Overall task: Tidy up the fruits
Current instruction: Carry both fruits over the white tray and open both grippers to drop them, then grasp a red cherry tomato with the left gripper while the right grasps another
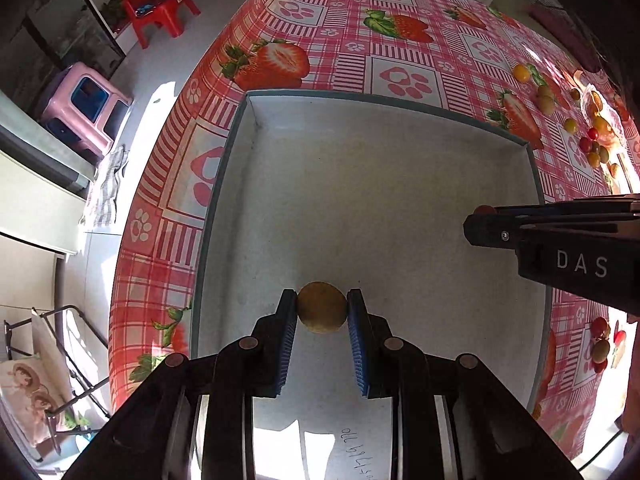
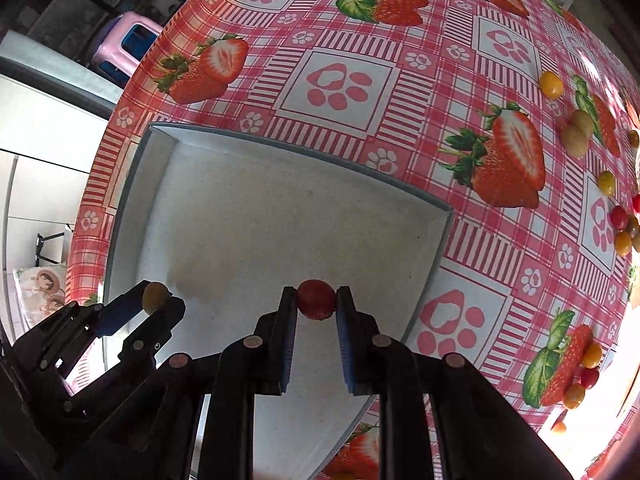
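Left tool (image 1: pixel 322 308): its blue pads are pressing on both sides of a yellow fruit (image 1: pixel 322 307), and it is pointing steeply down over the tray (image 1: pixel 224 184); in the right wrist view it (image 2: pixel 157 298) is showing at lower left, with the yellow fruit (image 2: pixel 154 296) at its tips.
Right tool (image 2: pixel 316 300): its pads are clamping a red fruit (image 2: pixel 316 299) and it is hanging over the tray's (image 2: pixel 132 184) right part; in the left wrist view it (image 1: pixel 478 222) is reaching in from the right edge, side on, with a sliver of red at its tip.
Tray: shallow, white inside with a grey-blue rim, it is sitting on the counter (image 1: pixel 400 40) near its front edge; no fruit is lying on its floor.
Counter: it is wearing a pink checked cloth printed with strawberries and paw marks.
Loose fruits (image 1: pixel 592 144): small red, yellow and greenish ones are lying scattered on the cloth, well to the right of the tray; the right wrist view is showing them (image 2: pixel 620 224) along its right edge.
Room: a pink stool (image 1: pixel 84 108) and a red stool (image 1: pixel 160 12) are standing on the floor beyond the counter.
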### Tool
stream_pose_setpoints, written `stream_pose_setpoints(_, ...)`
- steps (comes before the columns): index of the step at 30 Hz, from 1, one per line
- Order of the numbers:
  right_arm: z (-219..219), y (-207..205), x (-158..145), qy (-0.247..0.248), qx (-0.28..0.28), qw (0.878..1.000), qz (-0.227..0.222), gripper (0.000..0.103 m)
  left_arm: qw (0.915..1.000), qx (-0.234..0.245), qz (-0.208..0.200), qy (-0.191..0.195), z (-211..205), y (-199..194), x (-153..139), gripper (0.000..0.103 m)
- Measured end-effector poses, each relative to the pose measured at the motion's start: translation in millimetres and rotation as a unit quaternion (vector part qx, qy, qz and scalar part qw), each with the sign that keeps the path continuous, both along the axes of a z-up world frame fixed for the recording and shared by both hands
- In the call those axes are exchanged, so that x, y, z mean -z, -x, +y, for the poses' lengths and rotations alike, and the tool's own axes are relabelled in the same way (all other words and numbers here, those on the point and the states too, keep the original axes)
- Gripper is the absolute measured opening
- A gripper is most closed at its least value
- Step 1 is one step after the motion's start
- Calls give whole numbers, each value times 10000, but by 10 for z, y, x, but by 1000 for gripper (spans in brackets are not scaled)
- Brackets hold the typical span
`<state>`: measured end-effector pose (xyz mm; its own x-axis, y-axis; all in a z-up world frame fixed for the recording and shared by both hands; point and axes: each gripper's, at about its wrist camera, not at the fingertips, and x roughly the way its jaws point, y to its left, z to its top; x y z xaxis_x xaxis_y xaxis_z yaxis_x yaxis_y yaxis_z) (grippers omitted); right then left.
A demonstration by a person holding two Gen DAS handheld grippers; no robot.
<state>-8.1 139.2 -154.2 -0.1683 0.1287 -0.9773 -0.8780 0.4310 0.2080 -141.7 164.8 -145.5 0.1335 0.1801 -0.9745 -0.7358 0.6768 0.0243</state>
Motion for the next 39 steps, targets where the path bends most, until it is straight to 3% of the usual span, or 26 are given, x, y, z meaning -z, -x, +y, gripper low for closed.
stream_pose_setpoints(1,12,15,22,40,-5,10000,-18,23,10000,35,37,7,-12,5,18,28)
stream_pose_setpoints(2,19,17,47,85,-2,10000,-6,23,10000,56,51,36,-24,11,34,38)
stream_pose_setpoints(3,26,22,85,112,14,9999,32,24,10000,56,50,52,-34,23,44,50)
stream_pose_setpoints(4,31,22,82,86,18,10000,39,24,10000,23,30,-42,-46,44,28,74)
stream_pose_setpoints(5,48,24,91,85,2,9999,63,29,9999,0,-16,-169,-60,59,1,78)
stream_pose_setpoints(8,46,13,64,69,-35,9999,74,60,9999,-9,32,-132,-65,70,-2,78)
stream_pose_setpoints(9,46,6,39,25,-10,10000,81,65,9999,-35,74,-121,-63,76,2,77)
stream_pose_setpoints(14,-45,-122,-201,-232,361,9984,363,80,9998,-27,140,-107,-115,86,-47,78)
stream_pose_setpoints(20,-301,-296,-468,-539,703,9955,349,80,9993,288,145,-212,-335,-49,-198,78)
stream_pose_setpoints(27,-1141,-720,-527,-381,1332,9901,211,80,9933,1079,-103,-399,-747,-458,-504,78)
stream_pose_setpoints(33,-2086,-977,-479,47,2066,9784,-63,80,9749,2187,-295,-286,-1278,-914,-588,78)
stream_pose_setpoints(39,-2843,-1073,-261,598,2591,9639,-148,80,9517,3070,-82,-71,-1817,-1325,-229,78)
